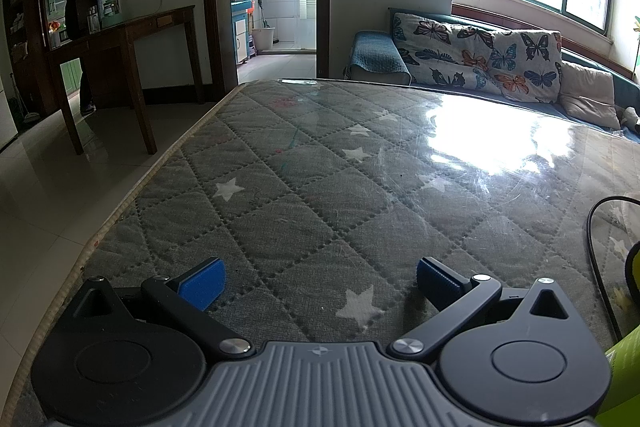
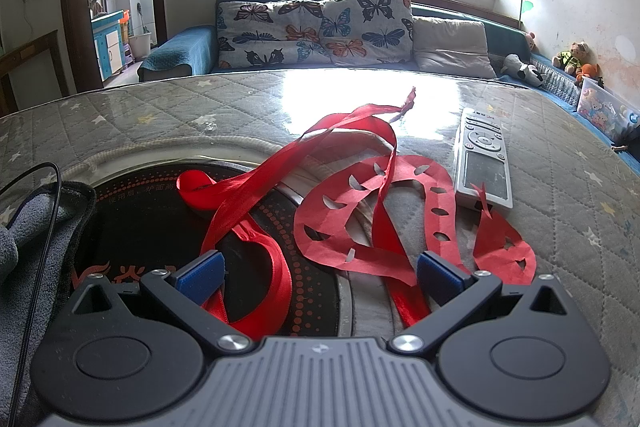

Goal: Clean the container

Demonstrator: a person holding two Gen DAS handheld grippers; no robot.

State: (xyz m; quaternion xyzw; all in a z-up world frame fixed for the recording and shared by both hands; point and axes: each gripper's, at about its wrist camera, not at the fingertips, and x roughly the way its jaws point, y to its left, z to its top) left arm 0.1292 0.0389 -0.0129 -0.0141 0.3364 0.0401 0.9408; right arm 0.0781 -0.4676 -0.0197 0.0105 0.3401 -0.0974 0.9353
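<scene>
The left tool (image 1: 321, 281) sits low and level over the table (image 1: 304, 163), its blue pads (image 1: 204, 283) spread wide with nothing between them, only the grey quilted star-print cover under a clear sheet. A black cable (image 1: 596, 247) curves in at the right edge, beside a yellow-green object (image 1: 628, 347) cut off by the frame.

The right tool (image 2: 320, 273) is also held low, pointing forward across the table (image 2: 568, 227), its fingers (image 2: 438, 277) spread apart and gripping nothing. Directly beneath and between them lies a red ribbon (image 2: 256, 195), looping over a round black cooktop (image 2: 160, 223) with a metal rim and red printed markings, set into the tabletop. Just right of the ribbon, a red paper cutout (image 2: 360, 203) with small slits rests partly on the cooktop's rim and partly on the cover. A grey remote control (image 2: 482, 157) lies beyond the cutout, touching its far edge. To the left, a grey cloth (image 2: 36, 227) overlaps the cooktop's edge, with a thin black cord (image 2: 52, 211) crossing it.

No container can be clearly made out in either view.
</scene>
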